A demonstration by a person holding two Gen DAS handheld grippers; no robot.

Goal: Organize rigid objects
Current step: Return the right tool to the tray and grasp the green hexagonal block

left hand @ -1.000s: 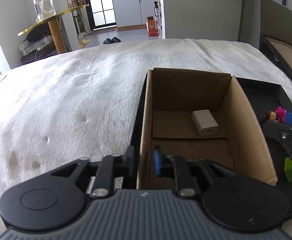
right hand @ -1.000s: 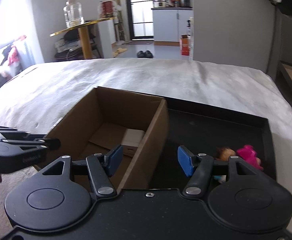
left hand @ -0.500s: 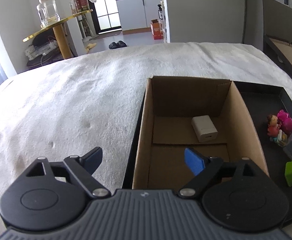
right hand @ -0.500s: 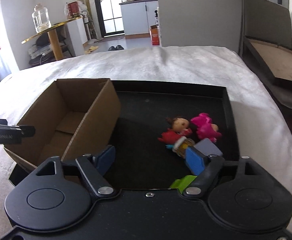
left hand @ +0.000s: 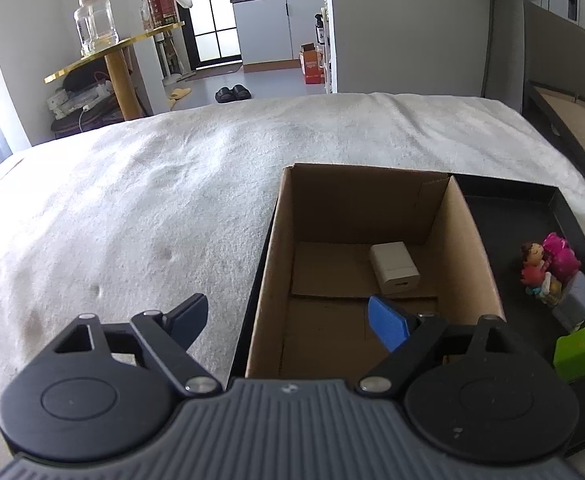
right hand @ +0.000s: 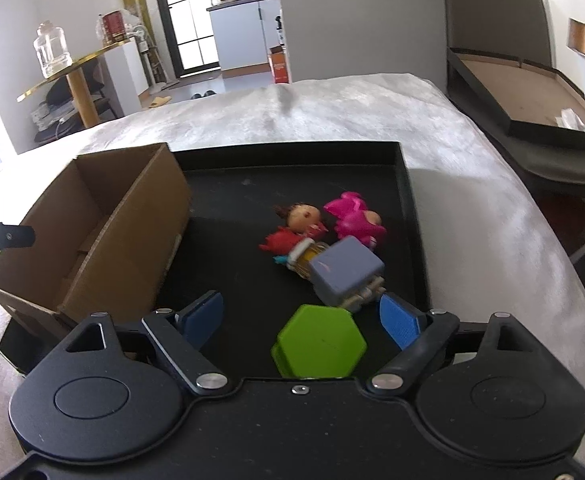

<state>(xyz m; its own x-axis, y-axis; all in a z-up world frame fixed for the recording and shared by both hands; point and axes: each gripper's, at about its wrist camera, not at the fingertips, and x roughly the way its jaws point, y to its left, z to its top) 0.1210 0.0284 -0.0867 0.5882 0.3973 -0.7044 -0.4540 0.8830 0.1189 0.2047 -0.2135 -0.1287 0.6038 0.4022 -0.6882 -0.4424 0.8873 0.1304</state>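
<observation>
My blue pads (right hand: 400,322) frame a lime-green hexagon block (right hand: 319,346) on the black tray (right hand: 292,152), beside a grey-lilac block (right hand: 346,270), a red-dressed doll (right hand: 296,226), a magenta toy (right hand: 354,218), a brown cardboard box (left hand: 372,200) and its white cube (left hand: 394,266).

Your left gripper (left hand: 288,318) shows a ribbed grey housing, black round discs, silver pivot screws, and blue-padded fingers (left hand: 386,326). Your right gripper (right hand: 301,320) wears a smooth black housing, the same discs, screws and blue pads.
</observation>
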